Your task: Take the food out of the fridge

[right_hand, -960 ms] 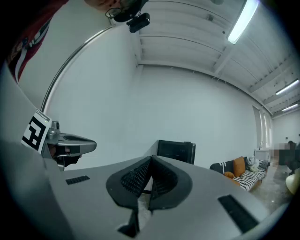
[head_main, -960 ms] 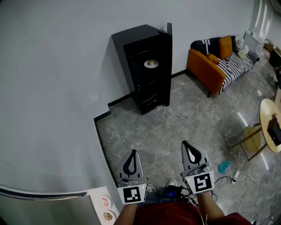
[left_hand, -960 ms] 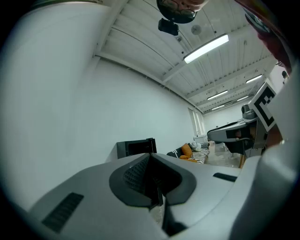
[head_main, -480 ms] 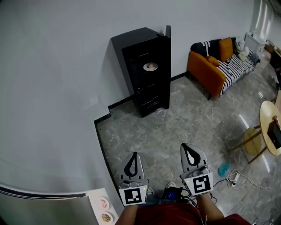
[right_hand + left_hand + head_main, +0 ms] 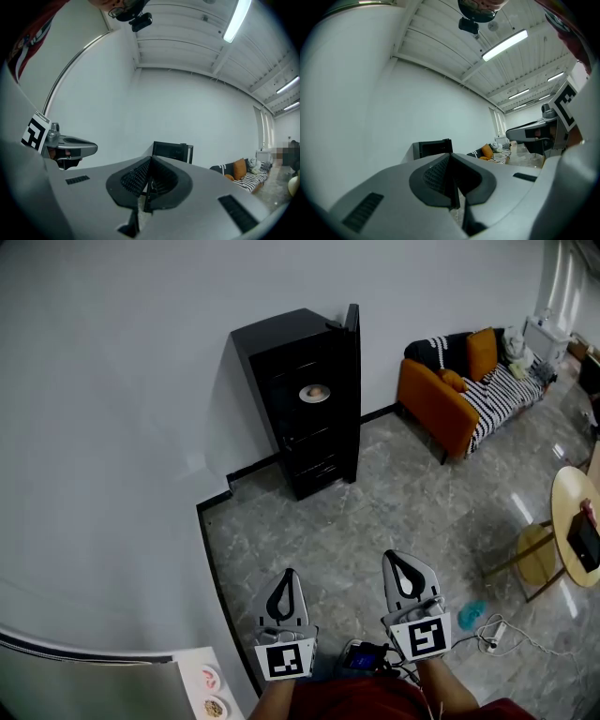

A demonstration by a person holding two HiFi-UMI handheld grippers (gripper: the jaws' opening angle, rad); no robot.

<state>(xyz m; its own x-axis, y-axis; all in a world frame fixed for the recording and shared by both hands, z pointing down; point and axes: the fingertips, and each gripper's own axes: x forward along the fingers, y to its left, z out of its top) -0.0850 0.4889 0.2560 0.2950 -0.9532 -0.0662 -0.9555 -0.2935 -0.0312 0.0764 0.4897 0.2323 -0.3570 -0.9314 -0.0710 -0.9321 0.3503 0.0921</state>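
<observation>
A small black fridge stands against the white wall with its door swung open to the right. On a shelf inside lies a white plate with food. The fridge shows far off in the left gripper view and, as the fridge, in the right gripper view. My left gripper and right gripper are both shut and hold nothing. They hang low in the head view, well short of the fridge.
An orange sofa with striped cushions stands right of the fridge. A round wooden table and stool sit at the right edge. Cables and a teal object lie on the grey marble floor. A white counter with plates is at lower left.
The view has shifted slightly: the fridge sits a little lower and left in the head view. Both grippers stay shut.
</observation>
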